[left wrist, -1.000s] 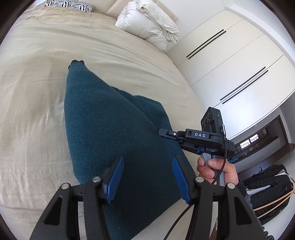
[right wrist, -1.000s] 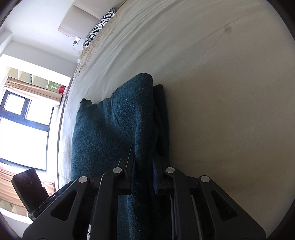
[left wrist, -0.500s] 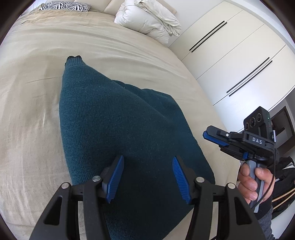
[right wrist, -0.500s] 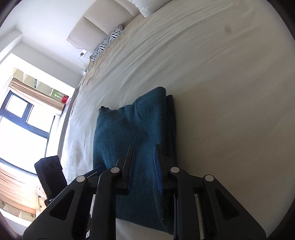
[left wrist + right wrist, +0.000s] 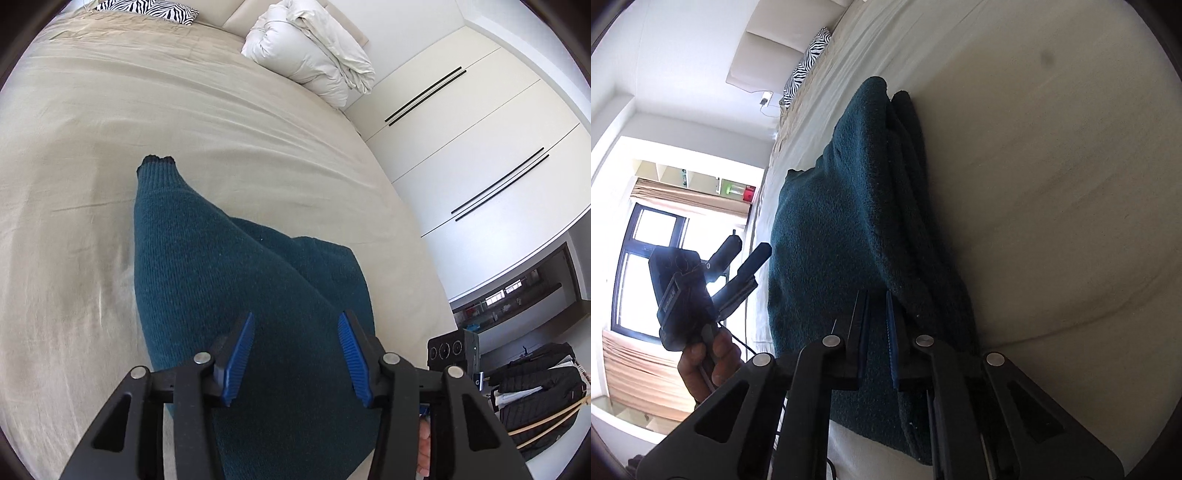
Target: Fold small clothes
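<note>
A dark teal knitted garment [image 5: 229, 280] lies folded on the beige bed [image 5: 74, 147], near its front edge. It also shows in the right wrist view [image 5: 827, 206], with stacked folded layers along its right side. My left gripper [image 5: 295, 343] is open and empty, hovering above the garment's near end. It also shows in the right wrist view [image 5: 746, 254], held in a hand off the garment's left edge. My right gripper [image 5: 875, 314] has its jaws nearly closed with a narrow gap, over the garment's near edge; no cloth shows between the pads.
A white rolled duvet [image 5: 314, 55] and a zebra-print pillow [image 5: 147, 7] lie at the head of the bed. White wardrobe doors [image 5: 480, 129] stand to the right. Dark clothes [image 5: 535, 387] lie on the floor at lower right. A window [image 5: 646, 258] is at left.
My right gripper let go of the garment's folded edge and drew back toward the bed's front edge. The garment settled flat. My left gripper stayed open and shifted slightly.
</note>
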### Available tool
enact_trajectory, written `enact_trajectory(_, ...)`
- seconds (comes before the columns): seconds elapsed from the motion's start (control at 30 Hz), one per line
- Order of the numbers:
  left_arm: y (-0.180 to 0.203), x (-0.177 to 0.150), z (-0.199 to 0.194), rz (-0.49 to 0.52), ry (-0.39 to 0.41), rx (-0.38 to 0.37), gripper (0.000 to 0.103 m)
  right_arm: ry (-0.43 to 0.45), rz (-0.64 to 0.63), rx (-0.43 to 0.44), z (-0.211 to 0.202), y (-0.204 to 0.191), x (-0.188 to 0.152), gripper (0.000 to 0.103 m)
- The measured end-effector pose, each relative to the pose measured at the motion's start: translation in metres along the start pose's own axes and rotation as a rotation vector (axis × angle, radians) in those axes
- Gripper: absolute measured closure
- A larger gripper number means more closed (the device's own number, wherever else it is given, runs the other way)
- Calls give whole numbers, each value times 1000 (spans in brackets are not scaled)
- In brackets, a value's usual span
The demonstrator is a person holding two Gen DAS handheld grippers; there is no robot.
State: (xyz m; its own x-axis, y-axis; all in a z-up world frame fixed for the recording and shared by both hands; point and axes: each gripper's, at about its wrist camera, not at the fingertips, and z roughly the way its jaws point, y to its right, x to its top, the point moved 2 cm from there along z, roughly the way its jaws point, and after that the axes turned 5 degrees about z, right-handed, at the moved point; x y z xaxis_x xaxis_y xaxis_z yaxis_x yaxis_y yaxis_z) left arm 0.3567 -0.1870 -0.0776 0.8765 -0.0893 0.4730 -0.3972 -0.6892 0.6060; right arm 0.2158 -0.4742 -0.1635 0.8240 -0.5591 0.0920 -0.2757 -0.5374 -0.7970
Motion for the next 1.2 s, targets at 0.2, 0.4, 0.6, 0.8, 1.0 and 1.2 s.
enact_trajectory(0.2,-35,3,45,-58,-98,69,94,8,8,41,3,10,-4,103)
enact_trajectory(0.4,-24,-3,46,18,-95,120,95,29,-56,-23,-9,-20,-1,98)
enact_trajectory(0.6,-21,-6,48,28,-82,126,95,66,-119,29,-5,-79,47,97)
enact_trajectory(0.8,-22,-12,46,44,-96,144,95,-44,-93,-43,67,-82,84,97)
enact_trajectory(1.0,-19,-9,53,40,-93,138,95,-17,-84,-75,79,-68,91,103)
enact_trajectory(1.2,-11,-9,21,42,-81,170,97,21,-112,-12,36,-91,62,97)
